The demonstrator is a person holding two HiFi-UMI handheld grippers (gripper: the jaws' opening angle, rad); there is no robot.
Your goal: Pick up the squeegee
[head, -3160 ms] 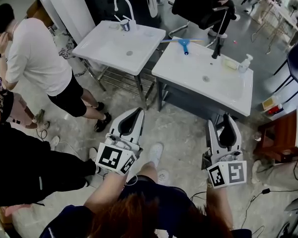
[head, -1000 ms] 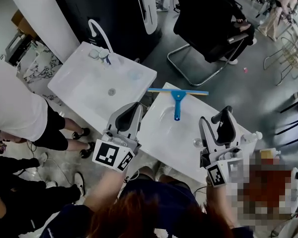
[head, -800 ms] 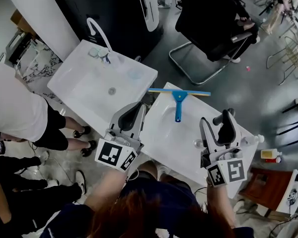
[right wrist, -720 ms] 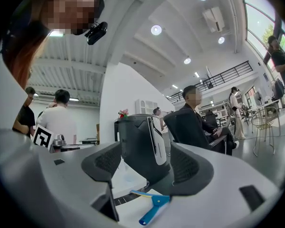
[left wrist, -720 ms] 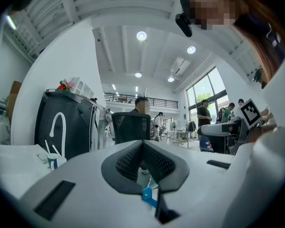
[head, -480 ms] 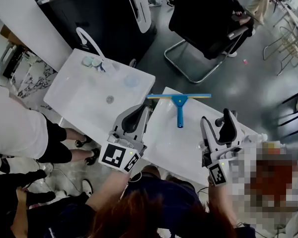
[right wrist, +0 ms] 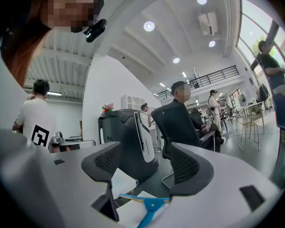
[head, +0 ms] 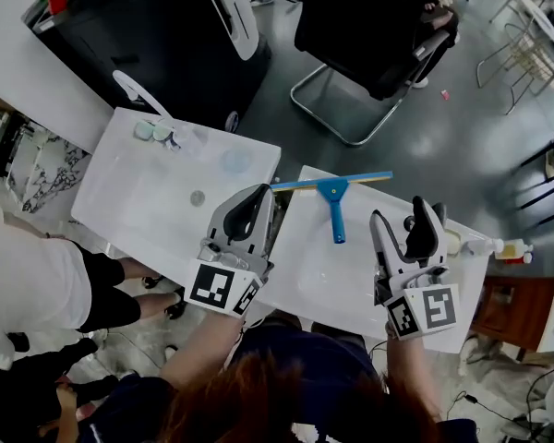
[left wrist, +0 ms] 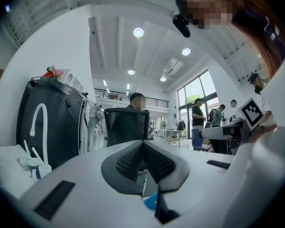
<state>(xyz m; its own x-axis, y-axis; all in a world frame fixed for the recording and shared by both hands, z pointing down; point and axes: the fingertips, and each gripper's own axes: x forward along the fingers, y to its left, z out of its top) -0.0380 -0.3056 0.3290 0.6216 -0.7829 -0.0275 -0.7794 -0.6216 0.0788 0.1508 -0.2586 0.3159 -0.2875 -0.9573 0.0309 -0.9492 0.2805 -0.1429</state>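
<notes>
The squeegee has a blue handle and a long thin blade. It lies on the back rim of the right white sink, handle pointing toward me. It also shows low between the jaws in the right gripper view, squeegee, and as a blue corner in the left gripper view, squeegee. My left gripper hovers just left of the blade's end with its jaws pressed together, empty, left gripper. My right gripper is to the right of the handle, open and empty, right gripper.
A second white sink with a curved tap and small cups stands to the left. A black machine and a black chair stand behind the sinks. A soap bottle lies at the right. A person in white stands at left.
I have come up to the sinks, and both grippers now hang over the right sink's near part, closer to the squeegee. The squeegee itself has not moved. Neither gripper's jaws changed.
</notes>
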